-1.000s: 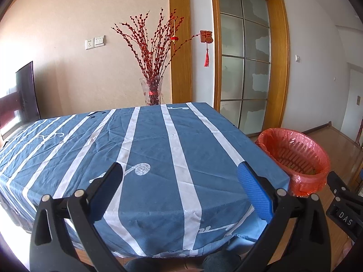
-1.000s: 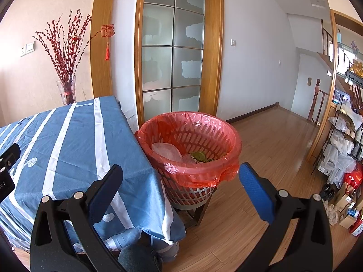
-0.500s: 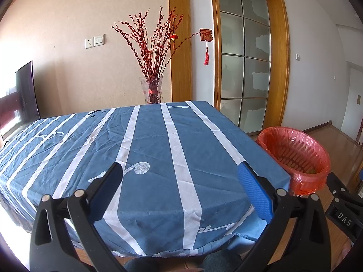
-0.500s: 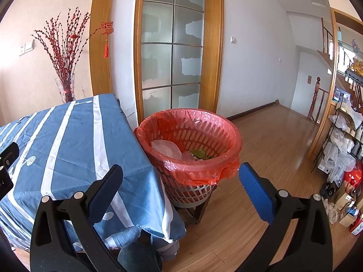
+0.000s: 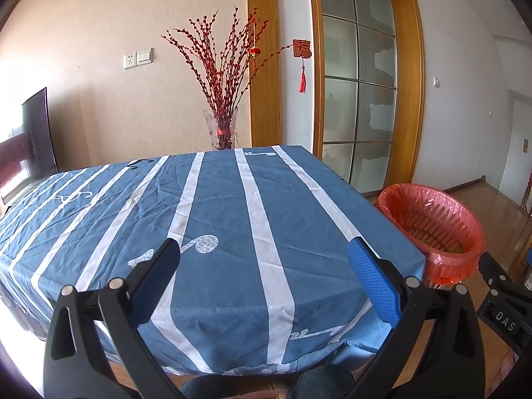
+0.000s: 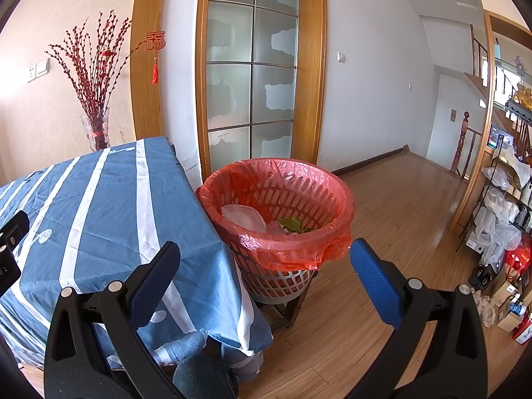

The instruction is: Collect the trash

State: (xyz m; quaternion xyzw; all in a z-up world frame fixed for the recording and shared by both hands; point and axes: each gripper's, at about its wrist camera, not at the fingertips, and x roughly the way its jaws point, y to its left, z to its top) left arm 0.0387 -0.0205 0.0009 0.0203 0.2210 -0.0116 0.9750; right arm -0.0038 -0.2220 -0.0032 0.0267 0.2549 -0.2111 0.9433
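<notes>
Jaws of both grippers spread, holding nothing; basket (image 6: 276, 199) touches table (image 6: 99, 206), vase (image 5: 223, 129) behind.

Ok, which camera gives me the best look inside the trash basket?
The right wrist view: the trash basket sits centred, its red liner and the trash inside visible. The left wrist view shows it only at the right edge, beyond the table, contents mostly hidden.
</notes>
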